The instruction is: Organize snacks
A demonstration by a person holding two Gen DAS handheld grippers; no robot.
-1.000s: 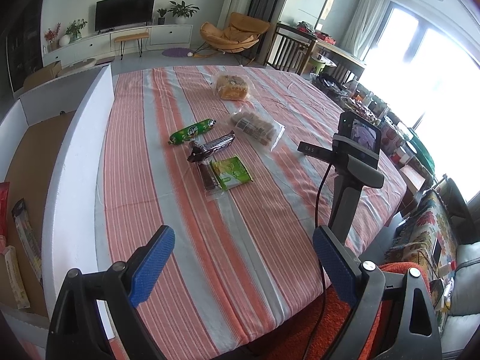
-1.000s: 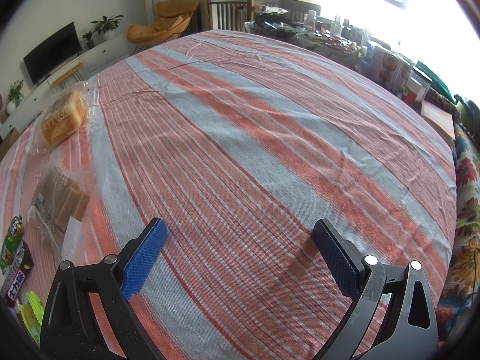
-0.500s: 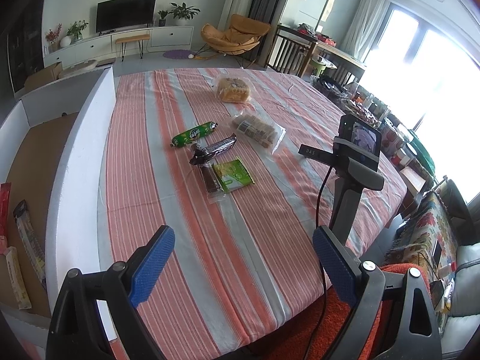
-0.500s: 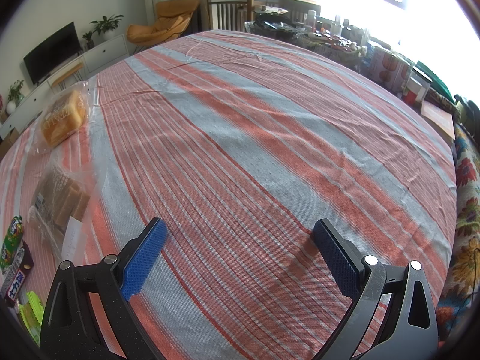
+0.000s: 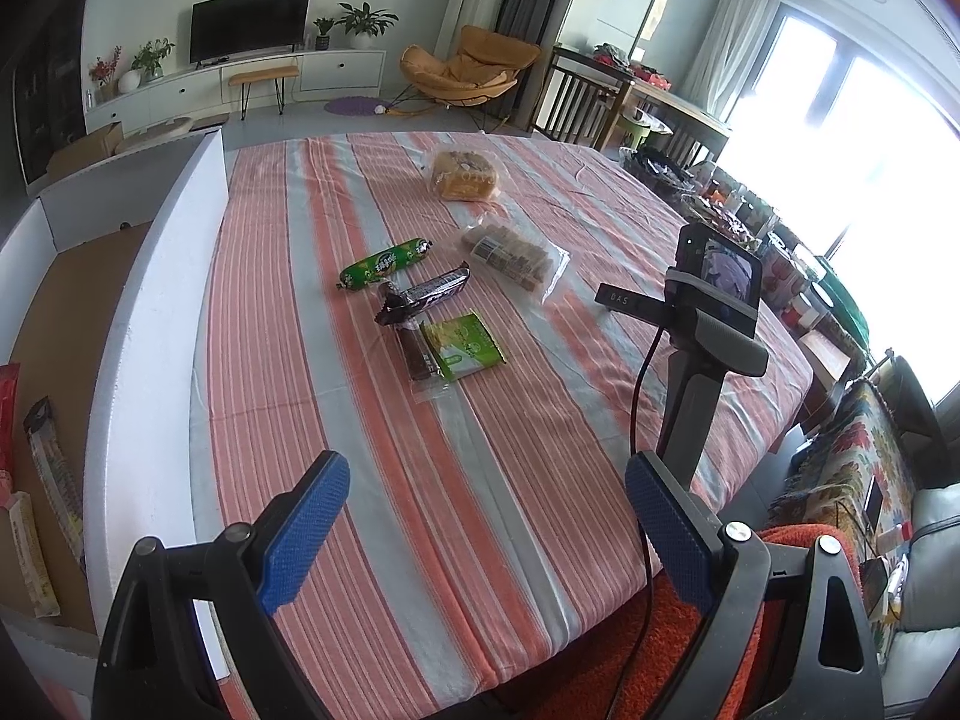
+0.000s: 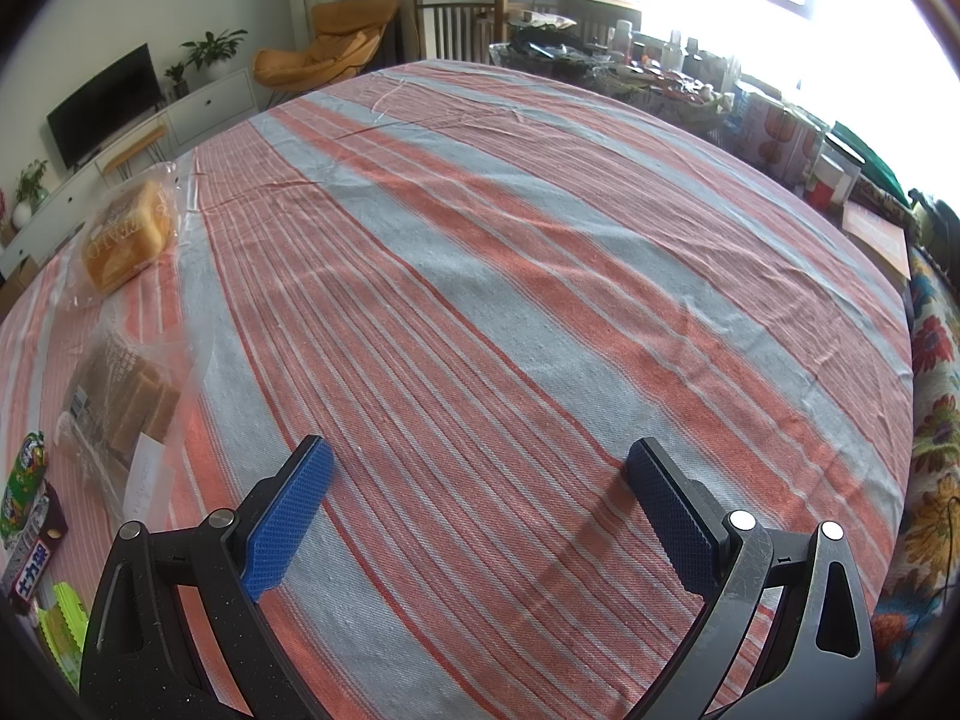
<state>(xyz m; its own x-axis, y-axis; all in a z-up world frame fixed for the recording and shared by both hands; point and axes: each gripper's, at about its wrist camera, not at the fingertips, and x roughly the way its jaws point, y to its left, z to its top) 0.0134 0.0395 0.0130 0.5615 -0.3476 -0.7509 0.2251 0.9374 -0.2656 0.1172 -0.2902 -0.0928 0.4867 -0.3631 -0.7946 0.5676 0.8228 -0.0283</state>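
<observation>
Left of the striped table (image 5: pixel 372 480), the white box (image 5: pixel 150 324) already holds a few packets; five snacks remain out mid-cloth: green sausage (image 5: pixel 384 263), chocolate bar (image 5: pixel 429 294), green packet (image 5: pixel 465 345), biscuit bag (image 5: pixel 513 252), bread (image 5: pixel 465 177). Left gripper (image 5: pixel 480 525) and right gripper (image 6: pixel 477 513) hover empty, jaws wide apart. Living room beyond the table: TV, orange chair, bright window right.

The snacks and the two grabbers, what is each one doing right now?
left gripper: open, holding nothing.
right gripper: open, holding nothing.
green sausage: lying flat on the tablecloth.
dark chocolate bar: lying flat, sealed.
green packet: lying flat, overlapping a brown bar.
bag of brown cakes: lying flat, sealed.
bagged bread: sitting at the far end, wrapped.
white box: open, some packets inside.
</observation>
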